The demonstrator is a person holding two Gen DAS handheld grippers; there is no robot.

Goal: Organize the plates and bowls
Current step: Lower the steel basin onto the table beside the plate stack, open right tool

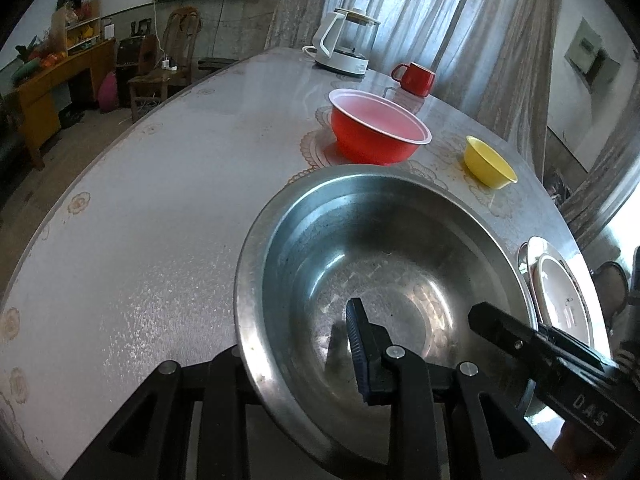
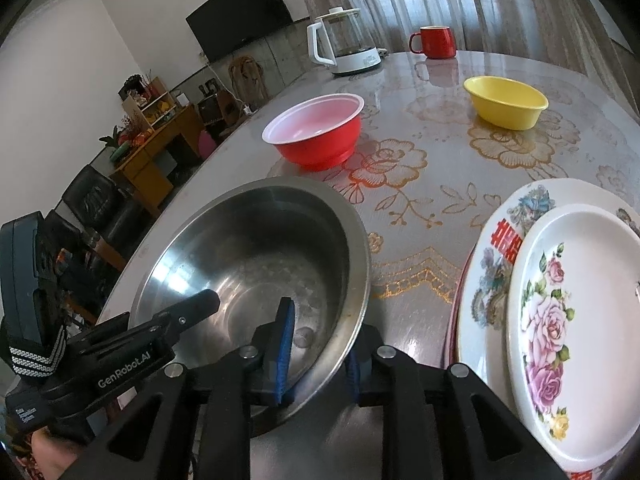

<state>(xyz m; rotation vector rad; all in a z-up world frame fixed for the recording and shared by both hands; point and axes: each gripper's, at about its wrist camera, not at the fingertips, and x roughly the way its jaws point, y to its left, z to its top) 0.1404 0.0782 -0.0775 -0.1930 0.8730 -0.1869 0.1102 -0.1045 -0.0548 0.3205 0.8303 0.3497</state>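
Note:
A large steel bowl (image 1: pixel 320 240) (image 2: pixel 248 248) sits on the table's near side. My left gripper (image 1: pixel 296 328) straddles its left rim: the inner finger (image 1: pixel 362 344) stands clear of the wall and the outer one is hidden behind the rim. My right gripper (image 2: pixel 320 332) straddles the right rim, and its blue inner pad (image 2: pixel 285 344) is also off the wall. Both are open. To the right a small rose plate (image 2: pixel 580 340) lies on a bigger patterned plate (image 2: pixel 492 280). Farther back are a red bowl (image 2: pixel 316 136) (image 1: pixel 376 128) and a yellow bowl (image 2: pixel 506 100) (image 1: pixel 488 160).
A white and glass kettle (image 2: pixel 344 40) and a red mug (image 2: pixel 436 42) stand at the table's far edge by the curtains. The round table (image 1: pixel 160 200) has a glossy floral cover. Chairs and a wooden cabinet stand beyond its left edge.

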